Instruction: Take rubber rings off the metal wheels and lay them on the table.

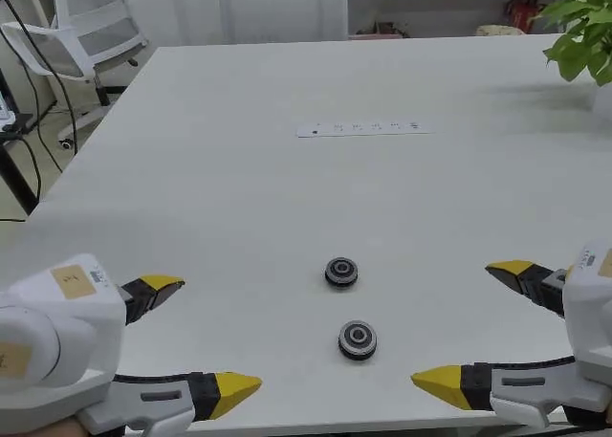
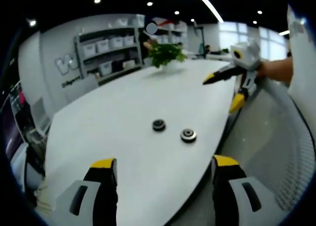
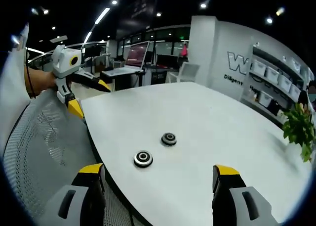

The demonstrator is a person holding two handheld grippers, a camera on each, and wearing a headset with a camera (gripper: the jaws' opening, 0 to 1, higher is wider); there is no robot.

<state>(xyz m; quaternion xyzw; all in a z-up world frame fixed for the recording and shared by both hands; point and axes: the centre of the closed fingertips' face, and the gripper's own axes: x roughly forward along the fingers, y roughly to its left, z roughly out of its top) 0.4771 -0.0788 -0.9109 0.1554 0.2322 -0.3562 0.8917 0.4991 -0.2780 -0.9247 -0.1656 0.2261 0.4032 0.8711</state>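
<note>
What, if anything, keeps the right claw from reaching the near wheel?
Probably nothing, so yes: the right claw, open, faces the near wheel across bare table; the far wheel sits apart.

Near wheel [image 1: 358, 340] and far wheel [image 1: 341, 273] sat on the table [image 1: 287, 169], close to its near edge and apart. Left gripper [image 1: 217, 335] lay near left, right gripper [image 1: 452, 322] near right, with the wheels between. Paper strip [image 1: 359, 128] lay farther back, centre. Plant [image 1: 583, 35] stood far right; chair [image 1: 86, 26] stood beyond the far-left corner.

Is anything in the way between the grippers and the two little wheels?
Nothing visible does. Just bare table separates the open left gripper and right gripper from the near wheel and far wheel.
</note>
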